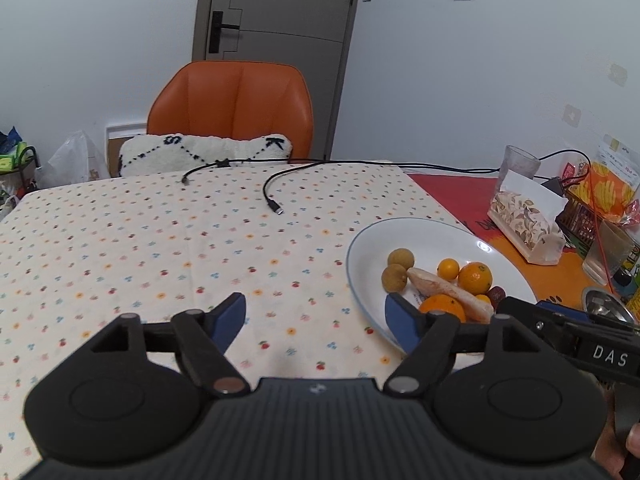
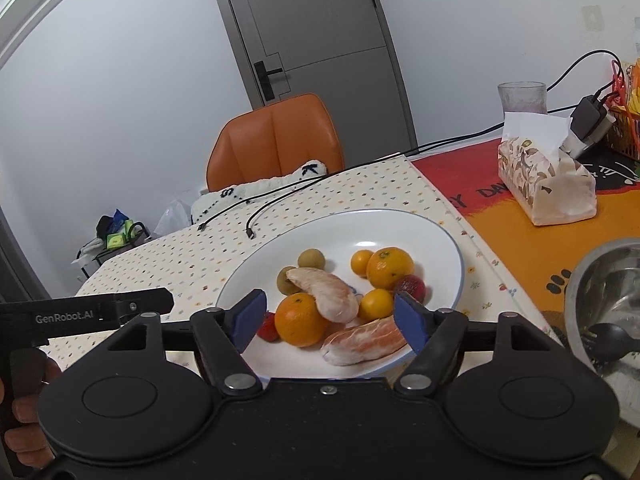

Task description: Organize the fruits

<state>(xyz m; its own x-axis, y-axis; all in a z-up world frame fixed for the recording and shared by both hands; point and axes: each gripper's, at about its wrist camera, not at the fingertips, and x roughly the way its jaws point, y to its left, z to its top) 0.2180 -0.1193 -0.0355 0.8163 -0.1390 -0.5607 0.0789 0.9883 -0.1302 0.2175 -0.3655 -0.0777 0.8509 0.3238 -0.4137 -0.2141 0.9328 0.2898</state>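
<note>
A round white ceramic plate with a thin blue rim point(image 2: 448, 240) is sitting on the counter, which is wearing a cream tablecloth dotted with small fruit prints point(image 1: 140, 248), and it is carrying all the fruit: two large round oranges point(image 2: 300, 320), two small yellow-orange kumquats point(image 2: 375, 305), two brownish round longans point(image 2: 311, 259), two peeled pale pink pomelo segments point(image 2: 326, 292) and small red fruits point(image 2: 412, 286). The right gripper point(image 2: 330, 318) is hovering over the plate's near edge, its blue-padded fingers point(image 2: 250, 314) spread wide and holding nothing. The left gripper point(image 1: 316, 322) is hanging left of the plate over the tablecloth, likewise wide apart and empty. Right of the plate, a floral tissue box point(image 2: 544, 184) is standing on an orange-red mat, and a steel bowl point(image 2: 600, 288) is sitting nearer.
</note>
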